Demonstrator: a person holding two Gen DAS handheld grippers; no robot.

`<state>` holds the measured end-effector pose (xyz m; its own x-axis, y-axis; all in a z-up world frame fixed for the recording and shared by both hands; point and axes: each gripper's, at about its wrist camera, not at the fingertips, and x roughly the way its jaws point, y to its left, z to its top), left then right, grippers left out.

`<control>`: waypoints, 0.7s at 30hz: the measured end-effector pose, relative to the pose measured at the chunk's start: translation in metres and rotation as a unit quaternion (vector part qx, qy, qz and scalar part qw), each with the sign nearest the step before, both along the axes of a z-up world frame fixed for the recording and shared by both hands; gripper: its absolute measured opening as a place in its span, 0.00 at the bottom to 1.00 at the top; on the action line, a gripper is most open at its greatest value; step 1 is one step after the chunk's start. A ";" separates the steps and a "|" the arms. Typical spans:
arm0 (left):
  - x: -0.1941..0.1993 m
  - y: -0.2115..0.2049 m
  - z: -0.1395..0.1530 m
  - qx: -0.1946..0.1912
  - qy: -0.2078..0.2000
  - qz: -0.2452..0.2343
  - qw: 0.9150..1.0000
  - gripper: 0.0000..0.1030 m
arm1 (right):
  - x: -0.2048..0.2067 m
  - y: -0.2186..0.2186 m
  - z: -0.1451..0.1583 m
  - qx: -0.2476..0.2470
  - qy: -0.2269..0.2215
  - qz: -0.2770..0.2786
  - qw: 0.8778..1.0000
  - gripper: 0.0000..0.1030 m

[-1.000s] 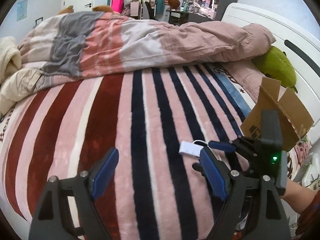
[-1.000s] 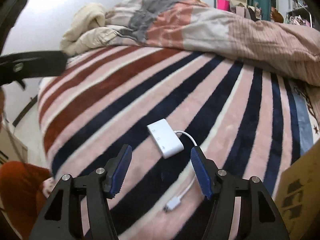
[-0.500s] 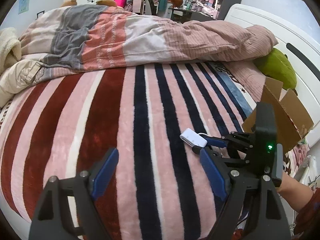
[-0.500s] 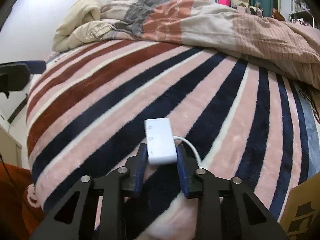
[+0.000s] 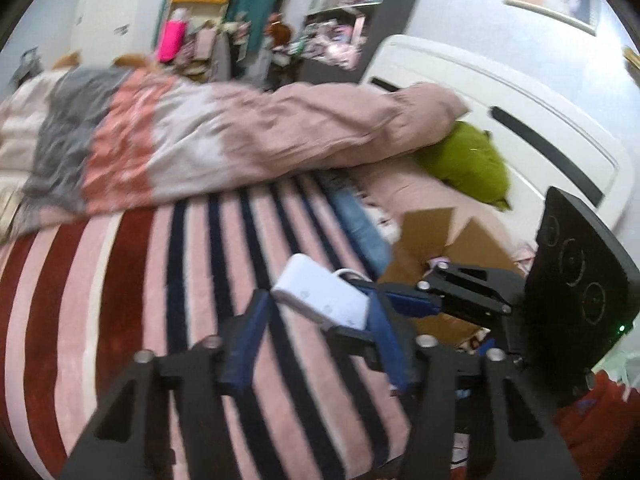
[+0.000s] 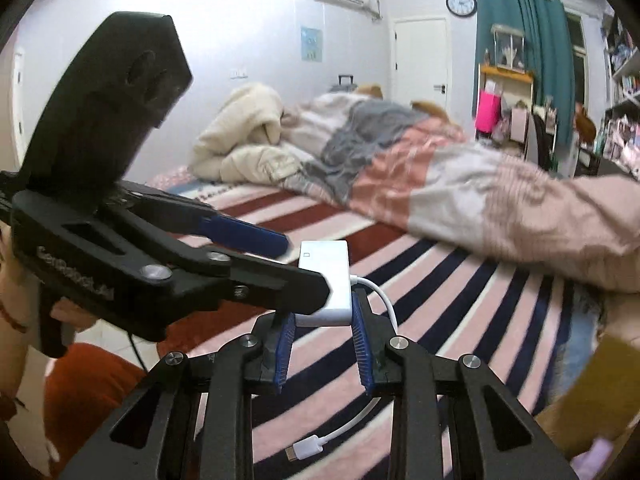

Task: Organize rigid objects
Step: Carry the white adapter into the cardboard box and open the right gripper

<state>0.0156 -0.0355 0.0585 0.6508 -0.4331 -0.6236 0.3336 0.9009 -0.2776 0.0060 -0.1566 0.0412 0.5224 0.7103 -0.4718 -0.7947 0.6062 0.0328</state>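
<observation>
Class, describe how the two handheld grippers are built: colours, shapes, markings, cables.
Both the left gripper and the right gripper are matte black plastic frames with silver screw heads and blue ribbed pads on the jaws. The left carries pale embossed lettering, too blurred to read, a flat black top block and a thin black cable.

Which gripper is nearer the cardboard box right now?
Right. The right gripper, shut on the white adapter, sits just in front of the cardboard box. The left gripper is farther back over the striped blanket.
</observation>
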 end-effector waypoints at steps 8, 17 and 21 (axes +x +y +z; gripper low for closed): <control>0.036 -0.085 0.035 0.022 -0.014 -0.068 0.997 0.41 | 0.007 -0.073 0.036 -0.001 -0.038 -0.053 0.998 0.22; 0.074 -0.178 0.005 0.042 0.022 -0.143 0.989 0.41 | 0.037 -0.155 0.013 -0.021 0.004 -0.130 0.991 0.22; 0.081 -0.199 -0.014 0.061 0.035 -0.155 0.985 0.41 | 0.047 -0.171 -0.005 -0.043 0.042 -0.149 0.987 0.22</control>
